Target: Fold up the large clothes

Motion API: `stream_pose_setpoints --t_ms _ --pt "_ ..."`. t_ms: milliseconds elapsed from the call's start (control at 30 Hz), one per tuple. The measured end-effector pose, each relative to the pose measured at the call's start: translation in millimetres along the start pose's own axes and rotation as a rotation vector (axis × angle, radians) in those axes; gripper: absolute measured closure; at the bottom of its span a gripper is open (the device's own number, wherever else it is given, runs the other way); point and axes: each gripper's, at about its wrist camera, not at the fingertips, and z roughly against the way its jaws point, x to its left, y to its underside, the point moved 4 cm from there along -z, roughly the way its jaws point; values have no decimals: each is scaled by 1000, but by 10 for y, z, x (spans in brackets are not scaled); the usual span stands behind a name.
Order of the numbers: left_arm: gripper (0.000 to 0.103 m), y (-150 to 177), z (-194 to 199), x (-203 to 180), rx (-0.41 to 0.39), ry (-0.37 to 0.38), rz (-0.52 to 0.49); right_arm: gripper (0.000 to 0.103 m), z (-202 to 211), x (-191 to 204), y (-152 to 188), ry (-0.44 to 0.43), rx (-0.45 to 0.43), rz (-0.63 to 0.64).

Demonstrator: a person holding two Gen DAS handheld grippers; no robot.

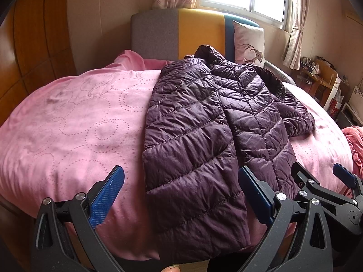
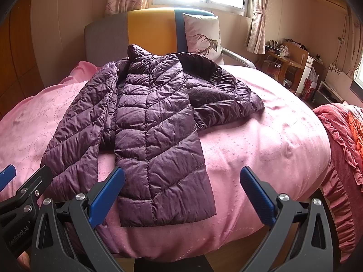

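Observation:
A dark purple quilted puffer jacket lies lengthwise on the pink bedspread, collar toward the headboard and hem at the near edge. One side is folded over the middle, and a sleeve is bunched to the right. My left gripper hovers open over the hem's left part, touching nothing. My right gripper is open too, above the hem's right corner, empty. The right gripper also shows at the lower right of the left wrist view.
A grey, yellow and blue headboard with a deer-print pillow stands at the far end under a window. A red ruffled blanket lies at the right. A wooden wardrobe is on the left, and a cluttered desk at the far right.

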Motion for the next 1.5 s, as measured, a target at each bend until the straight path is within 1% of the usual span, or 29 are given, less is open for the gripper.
stream_pose_setpoints --t_ms 200,367,433,533,600,700,733,767,800,833,867,900,933,967,1000,1033,1067,1100,1133,1233,1267,1333,1400,1433,1500 --pt "4 2 -73 27 19 0 2 2 -45 -4 13 -12 11 3" --pt "4 0 -205 116 38 -10 -3 2 -133 1 21 -50 25 12" --pt "4 13 -291 197 63 1 0 2 -189 13 12 -76 35 22" --pt "4 59 -449 366 135 9 43 2 -270 50 -21 -110 40 40" --pt "4 89 -527 411 161 10 43 8 -374 113 -43 -139 51 64" --pt "4 151 -594 420 182 54 45 11 -584 283 -32 -194 93 130" --pt "4 178 -633 396 194 67 35 14 -653 326 -14 -203 111 148" --pt "8 197 -670 368 205 74 21 18 -762 381 23 -206 145 174" --pt "12 222 -700 337 217 85 3 23 -862 411 65 -186 171 199" --pt "24 247 -736 292 226 107 -16 25 -899 423 92 -179 177 215" --pt "32 258 -746 265 225 118 -29 35 -912 437 106 -184 168 240" --pt "39 258 -738 223 212 130 -50 54 -898 447 103 -185 156 271" --pt "58 240 -729 177 203 154 -74 66 -868 452 90 -177 142 307" --pt "73 224 -722 166 199 161 -84 82 -832 435 63 -158 124 340" --pt "81 190 -712 171 192 171 -82 85 -794 385 18 -146 107 354" --pt "91 131 -689 201 180 191 -63 86 -740 287 -67 -150 84 338" --pt "94 56 -666 260 165 203 -44 87 -668 153 -181 -137 50 315" --pt "94 -29 -648 349 144 195 -31 87 -618 18 -292 -107 16 300" --pt "95 -110 -652 442 125 171 -28 87 -593 -75 -369 -87 -4 287" --pt "96 -362 -696 853 74 36 -9 87 -563 -647 -798 19 -76 185" --pt "96 -483 -749 1090 61 -39 10 87 -580 -820 -910 47 -84 155" --pt "97 -693 -827 1530 48 -145 76 88 -635 -1204 -1164 95 -100 76" --pt "97 -856 -867 1872 40 -216 132 88 -705 -1545 -1374 137 -106 10" --pt "97 -953 -885 2073 30 -256 163 88 -785 -1780 -1513 157 -103 -47" --pt "95 -1071 -933 2287 28 -304 184 88 -885 -2080 -1697 168 -91 -131"
